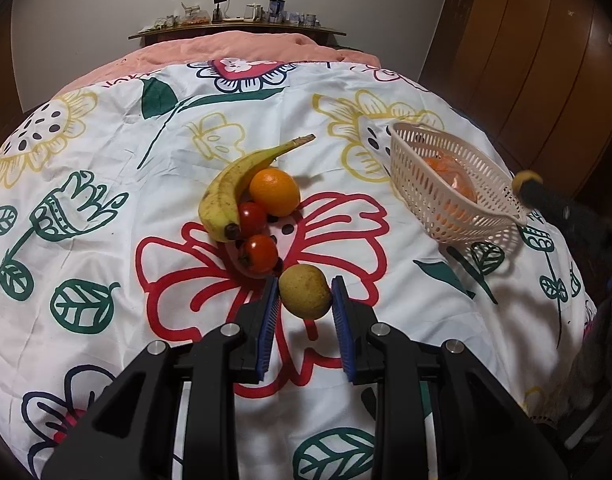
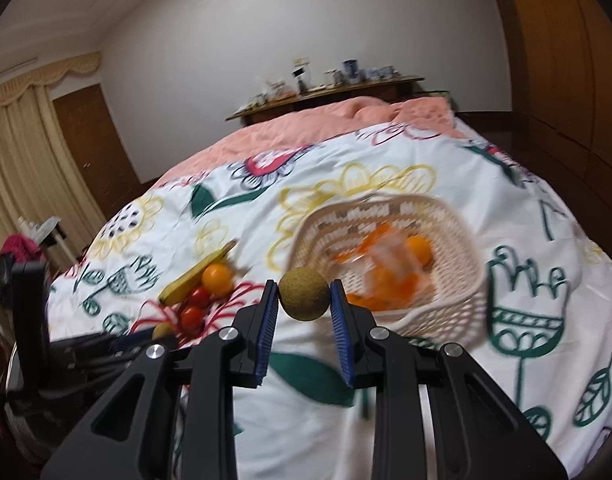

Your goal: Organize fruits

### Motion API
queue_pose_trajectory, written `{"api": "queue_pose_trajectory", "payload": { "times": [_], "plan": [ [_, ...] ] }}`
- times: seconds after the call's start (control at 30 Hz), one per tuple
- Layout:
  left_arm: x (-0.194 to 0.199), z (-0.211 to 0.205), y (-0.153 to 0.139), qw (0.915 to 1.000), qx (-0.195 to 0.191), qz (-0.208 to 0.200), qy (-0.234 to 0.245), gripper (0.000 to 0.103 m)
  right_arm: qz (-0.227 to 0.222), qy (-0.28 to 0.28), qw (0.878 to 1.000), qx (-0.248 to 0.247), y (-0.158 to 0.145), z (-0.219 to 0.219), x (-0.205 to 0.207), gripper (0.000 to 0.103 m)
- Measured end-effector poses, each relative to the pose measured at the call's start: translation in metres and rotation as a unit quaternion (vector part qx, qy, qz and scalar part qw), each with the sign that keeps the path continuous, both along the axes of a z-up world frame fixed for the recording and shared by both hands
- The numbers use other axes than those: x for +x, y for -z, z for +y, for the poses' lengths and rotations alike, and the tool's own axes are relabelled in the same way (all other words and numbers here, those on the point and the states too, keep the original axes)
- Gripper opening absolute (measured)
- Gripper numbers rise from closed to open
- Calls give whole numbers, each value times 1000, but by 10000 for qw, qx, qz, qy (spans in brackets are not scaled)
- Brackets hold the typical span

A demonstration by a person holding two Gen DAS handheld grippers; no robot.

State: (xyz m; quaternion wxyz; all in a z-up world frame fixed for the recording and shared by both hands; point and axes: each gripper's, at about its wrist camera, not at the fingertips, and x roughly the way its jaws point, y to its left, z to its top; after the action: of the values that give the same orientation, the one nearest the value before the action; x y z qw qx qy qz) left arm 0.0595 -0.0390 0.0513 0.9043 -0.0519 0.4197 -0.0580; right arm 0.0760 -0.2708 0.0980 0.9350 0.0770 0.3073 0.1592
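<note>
In the left wrist view my left gripper [image 1: 306, 285] is shut on a yellow-green pear-like fruit [image 1: 305, 298], held just above the flowered bedspread. Beyond it lie a banana [image 1: 230, 186], an orange [image 1: 274, 192] and two small red fruits [image 1: 260, 253], all touching in one cluster. In the right wrist view my right gripper [image 2: 303, 286] is shut on a round brown-green fruit [image 2: 304, 295], lifted in front of the white plastic basket [image 2: 457, 280]. Oranges in a clear bag [image 2: 389, 268] lie in the basket. The picture there is blurred.
The bedspread [image 1: 106, 200] covers a bed with a pink blanket [image 1: 234, 46] at the far end. A cluttered wooden shelf [image 1: 238, 30] stands behind it. Brown wardrobe doors [image 1: 545, 60] run along the right. My right gripper's arm [image 1: 565, 212] reaches in beside the basket [image 1: 425, 196].
</note>
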Motion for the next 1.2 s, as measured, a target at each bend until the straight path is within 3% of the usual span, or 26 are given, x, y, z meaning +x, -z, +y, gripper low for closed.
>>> {"api": "queue_pose_trajectory", "payload": {
  "times": [0.37,0.43,0.5,0.67,0.8,1.0,1.2],
  "plan": [
    [0,-1,2,10000,9,24,4,27,29,678,9977,-36,4,-39,28,29],
    [0,-1,1,10000,10,26,4,27,39,824,9966,31,5,-46,29,52],
    [0,-1,1,10000,9,26,3,27,8,982,9951,101,7,-54,28,58],
    [0,-2,1,10000,17,15,19,27,15,1300,9914,141,15,-70,22,62],
    [0,-6,-4,10000,54,-14,54,27,-46,1707,9852,163,23,-86,13,81],
    [7,-17,-13,9999,119,-49,106,27,76,2008,9782,522,39,-107,9,82],
    [17,-41,-22,9992,229,-123,304,27,49,2002,9783,529,47,-103,7,86]
  ]
}}
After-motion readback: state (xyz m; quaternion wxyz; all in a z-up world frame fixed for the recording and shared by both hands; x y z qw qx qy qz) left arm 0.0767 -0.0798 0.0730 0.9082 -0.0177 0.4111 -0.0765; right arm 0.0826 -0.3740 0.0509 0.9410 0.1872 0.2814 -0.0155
